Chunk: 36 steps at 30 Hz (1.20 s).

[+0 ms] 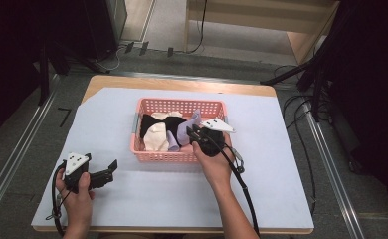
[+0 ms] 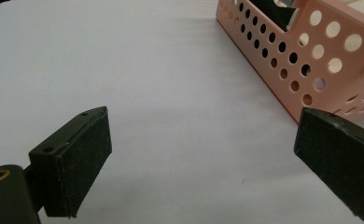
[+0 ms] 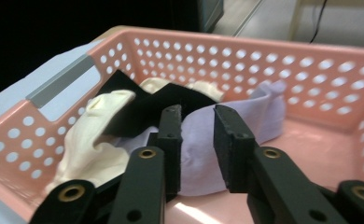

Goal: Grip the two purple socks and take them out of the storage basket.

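High view: a pink perforated basket (image 1: 182, 155) sits a little behind the middle of the white-covered worktop (image 1: 261, 189), holding a heap of socks: cream, black and one lavender sock (image 1: 184, 130) towards its right side. The right claw (image 1: 194, 133) reaches in over the basket's right front corner, onto that lavender sock. The left claw (image 1: 111, 169) rests low near the worktop's front left corner, well apart from the basket.

Left gripper view: its jaws stand spread wide with nothing but bare white cover between them; the basket's front wall (image 2: 292, 60) lies ahead and to the right.

Right gripper view: the jaws have narrowed around a fold of the lavender sock (image 3: 196, 154), the pads at or almost on the cloth; a cream sock (image 3: 94, 140) and a black sock (image 3: 145, 105) lie just beside it. The step looks like grasping this sock. Next, it calls for a firm pinch, then a lift clear of the rim.
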Motion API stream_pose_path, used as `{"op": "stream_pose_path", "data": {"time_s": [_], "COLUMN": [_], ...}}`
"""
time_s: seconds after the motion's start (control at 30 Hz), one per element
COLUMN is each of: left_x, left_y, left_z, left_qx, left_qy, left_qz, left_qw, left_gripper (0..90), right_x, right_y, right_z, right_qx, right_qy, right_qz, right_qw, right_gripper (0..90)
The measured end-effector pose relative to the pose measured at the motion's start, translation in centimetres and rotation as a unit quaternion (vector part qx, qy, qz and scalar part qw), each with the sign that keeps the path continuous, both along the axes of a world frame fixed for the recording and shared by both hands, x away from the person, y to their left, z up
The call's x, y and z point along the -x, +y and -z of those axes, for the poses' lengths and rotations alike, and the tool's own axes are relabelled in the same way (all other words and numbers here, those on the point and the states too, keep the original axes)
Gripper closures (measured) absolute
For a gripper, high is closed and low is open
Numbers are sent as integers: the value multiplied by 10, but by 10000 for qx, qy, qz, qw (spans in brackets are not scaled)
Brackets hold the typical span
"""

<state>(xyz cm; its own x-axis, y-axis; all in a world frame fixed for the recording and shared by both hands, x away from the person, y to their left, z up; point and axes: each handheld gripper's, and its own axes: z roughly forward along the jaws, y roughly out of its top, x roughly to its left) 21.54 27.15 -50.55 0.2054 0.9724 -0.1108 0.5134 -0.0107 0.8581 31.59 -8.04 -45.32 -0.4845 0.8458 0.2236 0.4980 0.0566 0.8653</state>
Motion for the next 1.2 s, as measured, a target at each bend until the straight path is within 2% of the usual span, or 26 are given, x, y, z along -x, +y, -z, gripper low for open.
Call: {"op": "stream_pose_path", "data": {"time_s": [0.03,0.1,0.2,0.23,0.33,0.4,0.5,0.6,0.8,0.9,1.0,1.03,1.1,1.17,1.2], "left_x": [0,0,0,0,0,0,0,-1,-1,-1,-1,-1,0,-1,0], "left_y": [0,0,0,0,0,0,0,0,1,1,0,0,0,0,0], "left_z": [0,0,0,0,0,0,0,0,0,0,0,0,0,0,0], "left_qx": [-5,-5,-11,-9,8,11,18,18,21,14,-4,2,4,-3,0], "left_qy": [1,2,3,0,-4,-7,-1,12,23,24,11,13,15,11,9], "left_qz": [5,6,3,4,5,10,-1,9,6,1,-2,-6,1,-3,-4], "left_qw": [10000,10000,10000,10000,10000,10000,10000,10000,10000,10000,10000,10000,10000,10000,10000], "left_gripper": [49,49,49,50,50,51,51,51,51,51,51,51,51,51,51], "right_x": [-2,-5,-10,-12,-13,-15,-18,-20,-25,-28,-33,-35,-37,-38,-37], "right_y": [2,6,12,17,21,24,27,33,43,48,53,54,54,55,54], "right_z": [0,1,2,3,3,4,4,5,7,8,9,8,8,8,7], "right_qx": [-56,73,169,299,429,430,237,244,434,461,564,586,523,464,456], "right_qy": [99,161,443,522,601,703,1048,1310,1545,1825,2280,2439,2643,2716,2695], "right_qz": [-19,27,11,-33,-52,-27,-119,-211,-320,-391,-490,-483,-498,-506,-490], "right_qw": [9999,9998,9989,9982,9973,9966,9941,9909,9865,9813,9708,9668,9617,9600,9607], "right_gripper": [762,789,829,828,829,827,805,766,668,586,557,572,638,725,785]}}
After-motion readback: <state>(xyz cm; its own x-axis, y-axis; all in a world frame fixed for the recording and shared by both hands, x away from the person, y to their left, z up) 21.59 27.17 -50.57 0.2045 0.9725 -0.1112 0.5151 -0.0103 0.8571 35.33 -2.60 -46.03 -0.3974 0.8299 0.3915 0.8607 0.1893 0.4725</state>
